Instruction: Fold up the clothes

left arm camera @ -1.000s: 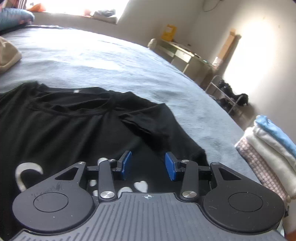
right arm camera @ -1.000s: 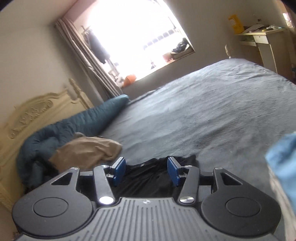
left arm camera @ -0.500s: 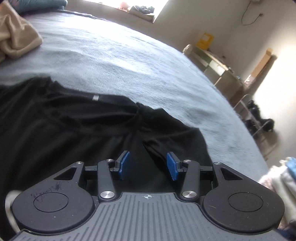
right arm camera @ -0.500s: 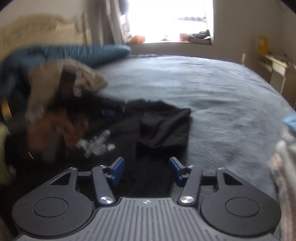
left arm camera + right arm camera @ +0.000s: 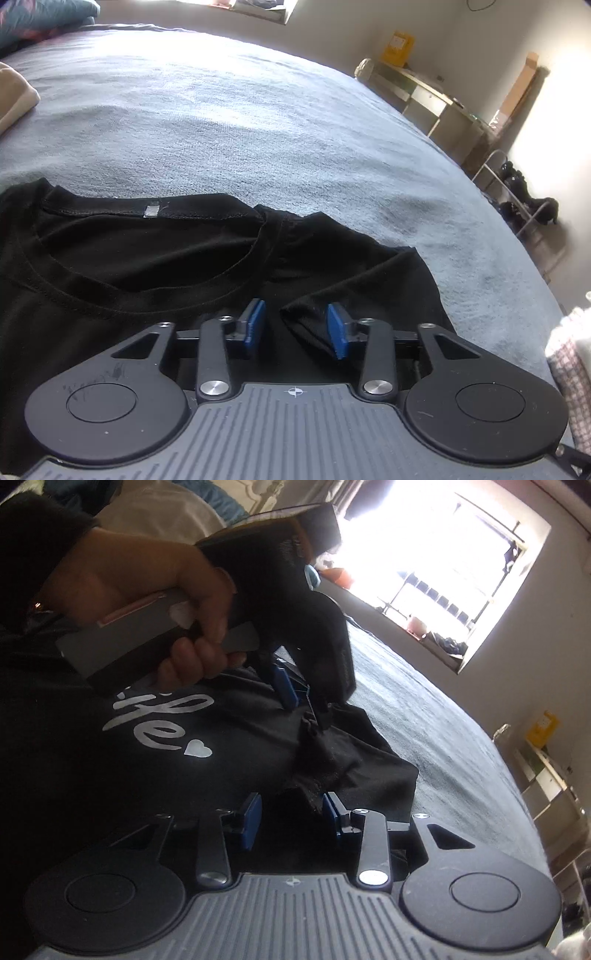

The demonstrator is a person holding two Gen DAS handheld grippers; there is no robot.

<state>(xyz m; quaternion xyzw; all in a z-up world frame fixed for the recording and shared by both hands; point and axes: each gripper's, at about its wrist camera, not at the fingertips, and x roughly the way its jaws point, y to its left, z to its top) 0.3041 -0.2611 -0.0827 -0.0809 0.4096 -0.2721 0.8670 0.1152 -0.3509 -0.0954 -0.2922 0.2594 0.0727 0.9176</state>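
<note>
A black T-shirt point(image 5: 147, 266) with white lettering lies flat on the grey bed, neckline toward the far side. My left gripper point(image 5: 295, 328) is open, low over the shirt's right shoulder, with a fold of the sleeve point(image 5: 306, 325) between its blue pads. In the right wrist view the same shirt point(image 5: 184, 768) shows its white print, and the left gripper point(image 5: 295, 690), held in a hand, sits at the rumpled sleeve. My right gripper point(image 5: 291, 818) is open just above the sleeve's bunched edge point(image 5: 325, 760).
The grey bedspread point(image 5: 258, 122) stretches far beyond the shirt. A tan garment point(image 5: 14, 96) lies at the left. A stack of folded clothes point(image 5: 572, 354) sits at the bed's right edge. A desk point(image 5: 424, 96) and shoe rack point(image 5: 517, 206) stand by the wall.
My left gripper has moved forward along the shirt toward the collar and right sleeve. My right gripper has swung round and down to the same sleeve, beside the left gripper.
</note>
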